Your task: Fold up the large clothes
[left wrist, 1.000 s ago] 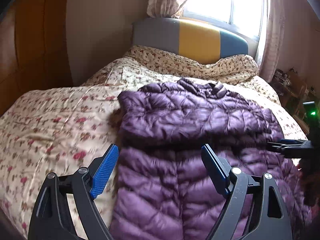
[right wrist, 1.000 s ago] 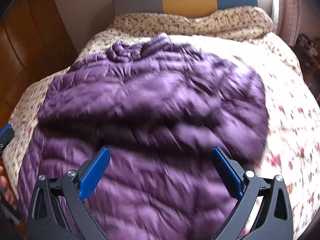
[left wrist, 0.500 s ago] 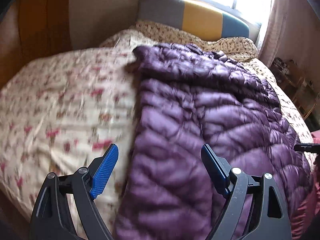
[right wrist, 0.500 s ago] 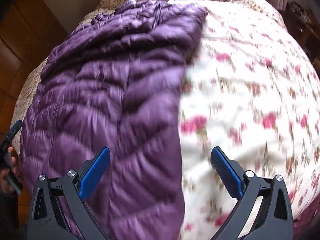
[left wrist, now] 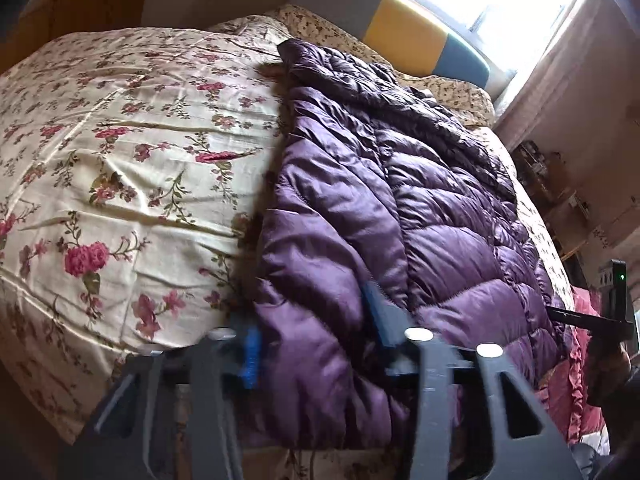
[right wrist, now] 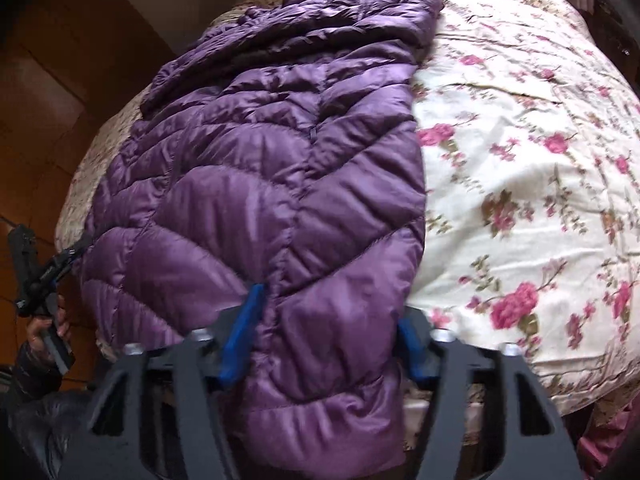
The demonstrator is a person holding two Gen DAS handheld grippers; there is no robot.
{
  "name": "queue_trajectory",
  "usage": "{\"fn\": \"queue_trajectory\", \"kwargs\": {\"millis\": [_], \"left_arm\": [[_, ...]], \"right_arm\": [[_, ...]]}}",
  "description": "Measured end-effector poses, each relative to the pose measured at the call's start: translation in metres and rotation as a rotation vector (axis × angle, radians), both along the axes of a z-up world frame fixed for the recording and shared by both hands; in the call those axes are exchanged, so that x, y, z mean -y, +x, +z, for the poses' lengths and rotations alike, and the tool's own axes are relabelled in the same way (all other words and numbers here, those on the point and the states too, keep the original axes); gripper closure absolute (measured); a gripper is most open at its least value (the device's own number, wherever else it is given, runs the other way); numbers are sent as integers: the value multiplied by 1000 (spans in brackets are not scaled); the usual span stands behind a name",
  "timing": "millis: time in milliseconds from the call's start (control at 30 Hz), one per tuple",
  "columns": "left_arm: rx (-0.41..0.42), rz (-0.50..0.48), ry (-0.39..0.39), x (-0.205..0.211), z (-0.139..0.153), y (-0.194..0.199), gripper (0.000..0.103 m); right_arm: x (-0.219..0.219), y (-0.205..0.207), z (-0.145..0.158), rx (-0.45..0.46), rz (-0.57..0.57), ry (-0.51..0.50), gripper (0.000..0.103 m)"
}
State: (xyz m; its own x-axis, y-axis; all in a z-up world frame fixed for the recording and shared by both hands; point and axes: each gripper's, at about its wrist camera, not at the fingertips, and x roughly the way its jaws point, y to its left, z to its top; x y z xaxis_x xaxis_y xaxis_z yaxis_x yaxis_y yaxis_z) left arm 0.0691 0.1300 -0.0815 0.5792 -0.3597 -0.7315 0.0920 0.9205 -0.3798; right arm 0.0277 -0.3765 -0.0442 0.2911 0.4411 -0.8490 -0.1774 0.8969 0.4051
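A purple quilted down jacket (left wrist: 400, 184) lies lengthwise on a floral bedspread (left wrist: 120, 160), collar toward the headboard; it also shows in the right wrist view (right wrist: 280, 168). My left gripper (left wrist: 316, 344) straddles the jacket's near left hem corner, blue pads pressing into the fabric. My right gripper (right wrist: 324, 340) straddles the near right hem corner, pads squeezing the padded edge. Each gripper shows in the other's view, the right one at the far right (left wrist: 612, 312) and the left one at the far left (right wrist: 36, 276).
The bedspread (right wrist: 520, 184) extends on both sides of the jacket. A grey, yellow and blue headboard (left wrist: 392, 28) stands under a bright window. Wooden panelling (right wrist: 60, 80) lies beyond the bed. A cluttered shelf (left wrist: 552, 184) stands at the right.
Both grippers dropped from above the jacket to its near hem, moved apart to its two corners, and their jaws narrowed from wide open onto the fabric.
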Motion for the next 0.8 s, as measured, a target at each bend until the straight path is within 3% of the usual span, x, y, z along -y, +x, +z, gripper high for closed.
{"fn": "queue_trajectory", "kwargs": {"millis": [67, 133, 400, 633, 800], "left_arm": [[4, -14, -15, 2, 4, -3, 89], [29, -34, -6, 5, 15, -6, 92], [130, -111, -36, 10, 70, 13, 96], [206, -133, -61, 15, 107, 79, 96], [222, -116, -61, 18, 124, 154, 96]], "right_arm": [[-5, 2, 4, 7, 23, 21, 86], [-10, 8, 13, 28, 37, 36, 91], [-12, 30, 75, 186, 57, 90, 94], [-11, 92, 107, 294, 6, 112, 94], [-11, 157, 117, 330, -46, 116, 94]]}}
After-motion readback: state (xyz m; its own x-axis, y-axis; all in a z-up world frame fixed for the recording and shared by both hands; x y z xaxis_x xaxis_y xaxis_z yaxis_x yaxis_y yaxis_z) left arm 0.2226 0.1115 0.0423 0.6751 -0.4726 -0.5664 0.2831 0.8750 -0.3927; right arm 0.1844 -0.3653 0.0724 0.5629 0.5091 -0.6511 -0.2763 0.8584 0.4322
